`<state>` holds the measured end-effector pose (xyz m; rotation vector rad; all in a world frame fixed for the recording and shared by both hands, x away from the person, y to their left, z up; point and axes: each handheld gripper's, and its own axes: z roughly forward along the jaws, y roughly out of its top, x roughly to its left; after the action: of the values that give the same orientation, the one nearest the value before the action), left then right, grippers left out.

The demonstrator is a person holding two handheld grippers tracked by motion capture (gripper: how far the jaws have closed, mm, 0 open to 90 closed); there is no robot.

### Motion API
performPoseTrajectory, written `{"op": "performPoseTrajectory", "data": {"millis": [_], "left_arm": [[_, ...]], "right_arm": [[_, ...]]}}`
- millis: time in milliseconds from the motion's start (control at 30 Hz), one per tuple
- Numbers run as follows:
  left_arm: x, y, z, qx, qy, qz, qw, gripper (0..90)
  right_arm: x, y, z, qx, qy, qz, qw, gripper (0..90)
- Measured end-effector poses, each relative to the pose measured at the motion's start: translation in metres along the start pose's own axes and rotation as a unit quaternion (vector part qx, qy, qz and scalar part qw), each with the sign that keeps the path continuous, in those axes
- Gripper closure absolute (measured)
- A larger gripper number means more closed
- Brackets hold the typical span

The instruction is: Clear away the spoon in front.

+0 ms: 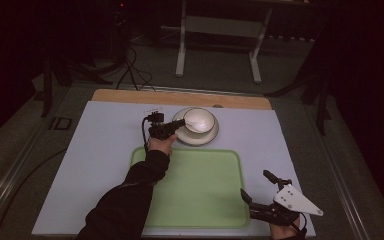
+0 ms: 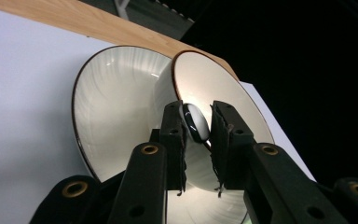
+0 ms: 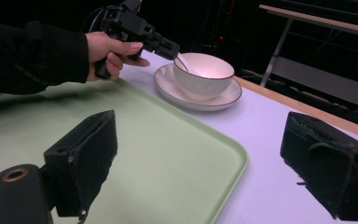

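Left tongs (image 2: 196, 128) are closed on the handle of a white spoon (image 2: 194, 122) at the bowl (image 1: 199, 120), which stands on a saucer (image 1: 196, 137) at the far side of the worktop (image 1: 105, 150). Whether the pads press fully is hard to tell. Right tongs (image 1: 255, 187) hang wide open, empty, beside the green tray (image 1: 195, 195). Grasp achieved; lifting the spoon out remains, presumably toward the tray

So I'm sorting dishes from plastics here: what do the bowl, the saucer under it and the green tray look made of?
The bowl and saucer look like glazed ceramic: glossy cream surfaces with highlights, faint ribbing and a thin dark rim line. The green tray looks like matte plastic: an even pale green with a moulded raised edge and rounded corners, though that is a guess.
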<state>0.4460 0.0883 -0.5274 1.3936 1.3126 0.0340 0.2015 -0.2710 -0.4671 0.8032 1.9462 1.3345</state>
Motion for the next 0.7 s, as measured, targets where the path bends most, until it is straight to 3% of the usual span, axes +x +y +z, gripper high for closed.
{"op": "performPoseTrajectory", "data": {"millis": [200, 400, 700], "left_arm": [[0.0019, 0.0009, 0.0006, -0.007, -0.006, -0.017, 0.9998, 80.4], [0.0025, 0.0025, -0.0015, -0.011, -0.017, -0.021, 0.9996, 83.3], [-0.0029, 0.0044, -0.0049, -0.008, -0.023, -0.001, 0.9997, 84.5]], "right_arm": [[-0.0002, -0.0005, 0.0012, 0.003, 0.0, -0.001, 1.0, 10.9], [0.0001, -0.0008, 0.0019, 0.007, 0.0, -0.001, 1.0, 10.9], [0.0002, -0.0009, 0.0026, 0.008, 0.001, -0.002, 1.0, 11.0]]}}
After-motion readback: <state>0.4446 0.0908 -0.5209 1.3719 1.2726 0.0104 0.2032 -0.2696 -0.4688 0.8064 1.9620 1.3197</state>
